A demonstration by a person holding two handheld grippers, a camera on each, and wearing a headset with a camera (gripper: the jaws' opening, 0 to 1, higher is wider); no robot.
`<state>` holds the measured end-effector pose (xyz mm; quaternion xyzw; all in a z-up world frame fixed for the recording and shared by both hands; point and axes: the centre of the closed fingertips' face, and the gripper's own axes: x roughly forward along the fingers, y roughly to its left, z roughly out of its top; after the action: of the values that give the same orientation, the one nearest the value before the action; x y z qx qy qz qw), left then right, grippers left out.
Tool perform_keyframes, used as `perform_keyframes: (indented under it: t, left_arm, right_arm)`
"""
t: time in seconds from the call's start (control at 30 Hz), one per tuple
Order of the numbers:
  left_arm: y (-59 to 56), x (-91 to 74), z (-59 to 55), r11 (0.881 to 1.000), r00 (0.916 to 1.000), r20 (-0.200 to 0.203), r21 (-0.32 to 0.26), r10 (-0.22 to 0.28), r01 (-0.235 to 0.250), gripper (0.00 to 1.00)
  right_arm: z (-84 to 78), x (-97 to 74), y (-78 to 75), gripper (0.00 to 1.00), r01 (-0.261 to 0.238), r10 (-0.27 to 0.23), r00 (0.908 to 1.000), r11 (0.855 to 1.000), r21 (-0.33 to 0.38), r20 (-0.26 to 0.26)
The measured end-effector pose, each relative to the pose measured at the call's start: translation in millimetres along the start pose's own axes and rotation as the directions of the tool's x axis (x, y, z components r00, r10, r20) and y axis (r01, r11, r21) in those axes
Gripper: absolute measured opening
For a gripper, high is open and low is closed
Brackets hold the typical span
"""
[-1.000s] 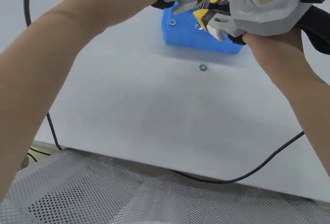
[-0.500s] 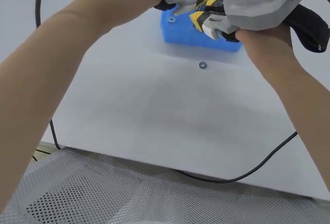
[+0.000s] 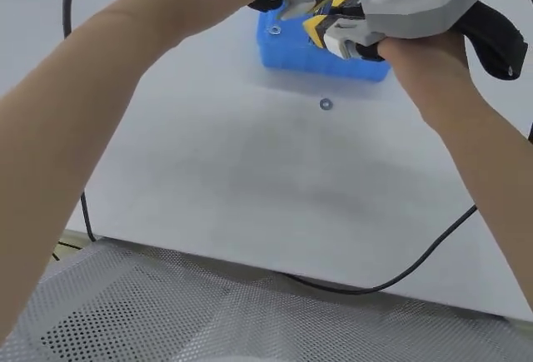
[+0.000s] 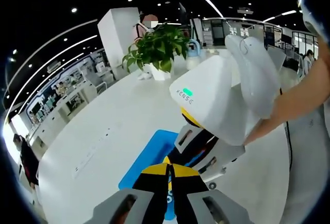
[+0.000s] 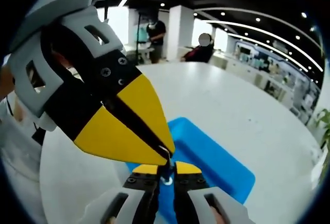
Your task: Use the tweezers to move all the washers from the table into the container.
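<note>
Starting at the tips: the left gripper (image 4: 169, 168) is seen with its yellow-and-black jaws pressed flat together, no gap to speak of. In the right gripper view a thin pale sliver (image 5: 164, 151) is poking out of its tip, and what that sliver is can't be made out tbh. The right gripper (image 5: 166, 172) has its jaws drawn in to a narrow slit. A tiny shiny ring (image 5: 167, 181) can be spotted low in that slit against blue, but whether it's pinched or just lying below can't be told. The two tips are brought nearly nose to nose, with the left one's point just above the right one's slit. Both are held over the blue rectangular plastic container (image 3: 310, 56), which is parked at the far side of the white tabletop (image 3: 250, 179). In the head view one small silver ring-shaped washer (image 3: 276, 31) is seen inside the container near its left end. A second washer (image 3: 326, 104) can be seen lying on the table just in front of the container's near wall, not touching it. Further out, a black cable (image 3: 416, 262) is draped across the table's near right part, and a perforated grey metal sheet (image 3: 166, 312) is butted up against the near edge. A green potted plant (image 4: 160, 46) is seen far behind in the left gripper view.
</note>
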<state>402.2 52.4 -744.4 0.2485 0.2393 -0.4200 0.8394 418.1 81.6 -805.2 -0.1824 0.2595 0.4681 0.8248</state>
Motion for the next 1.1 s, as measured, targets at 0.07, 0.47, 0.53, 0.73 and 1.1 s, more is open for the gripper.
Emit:
perform_keyframes:
  t: [0.07,0.47,0.53,0.73,1.1]
  left_arm:
    - [-1.0,-4.2,2.1,1.0,0.9999,0.014,-0.007,0.002,-0.002,0.0]
    - [-20.5,-33.2,20.2,0.999,0.9957,0.084,-0.013,0.039,-0.038,0.0]
    - [-22.5,-37.7,22.7,0.999,0.995,0.091,-0.011,0.041,-0.04,0.0]
    - [-24.4,-53.9,31.4,0.998,0.99,0.13,-0.05,0.055,-0.049,0.0]
    - [-37.5,-56.7,22.1,0.998,0.9936,0.11,-0.064,0.026,-0.019,0.0]
  right_arm:
    - [2.7,-5.7,0.2,0.07,0.009,-0.009,0.9998,1.0,0.012,0.017]
    - [17.2,-36.8,20.1,0.09,-0.015,0.009,0.993,0.999,0.047,0.118]
    - [18.2,-42.3,20.3,0.09,-0.006,0.001,0.992,0.999,0.039,0.126]
    - [25.5,-53.8,26.7,0.09,0.011,-0.014,0.9864,1.0,0.021,0.164]
    - [13.0,-59.2,39.3,0.1,-0.01,0.006,0.9893,1.0,0.027,0.145]
